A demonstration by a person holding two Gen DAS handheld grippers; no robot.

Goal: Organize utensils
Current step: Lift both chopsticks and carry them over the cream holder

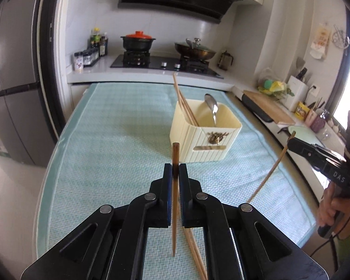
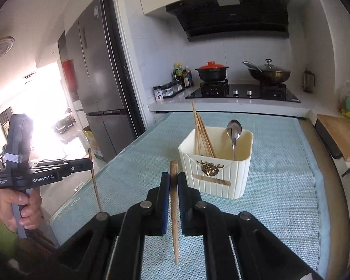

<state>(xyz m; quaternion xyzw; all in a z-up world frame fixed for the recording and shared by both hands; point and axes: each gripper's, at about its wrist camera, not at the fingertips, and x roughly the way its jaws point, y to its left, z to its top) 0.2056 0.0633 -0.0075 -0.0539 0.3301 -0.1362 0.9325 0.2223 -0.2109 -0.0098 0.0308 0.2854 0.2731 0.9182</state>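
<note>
A cream utensil holder (image 1: 205,133) (image 2: 218,163) stands on the light blue table mat (image 1: 116,140) (image 2: 280,186). It holds several wooden chopsticks (image 1: 185,106) (image 2: 201,135) and a metal spoon (image 1: 212,108) (image 2: 234,135). My left gripper (image 1: 175,170) is shut on a wooden chopstick (image 1: 175,200), held upright above the mat, short of the holder. My right gripper (image 2: 173,179) is shut on another wooden chopstick (image 2: 174,210), also upright. Each gripper shows in the other's view, left (image 2: 91,163) and right (image 1: 290,141). More chopsticks (image 1: 194,254) lie on the mat under my left gripper.
A gas stove with a black pot (image 1: 137,43) and a wok (image 1: 194,50) stands on the counter behind the table. A fridge (image 1: 9,88) is at left. A wooden cutting board (image 1: 268,106) and a sink are at right.
</note>
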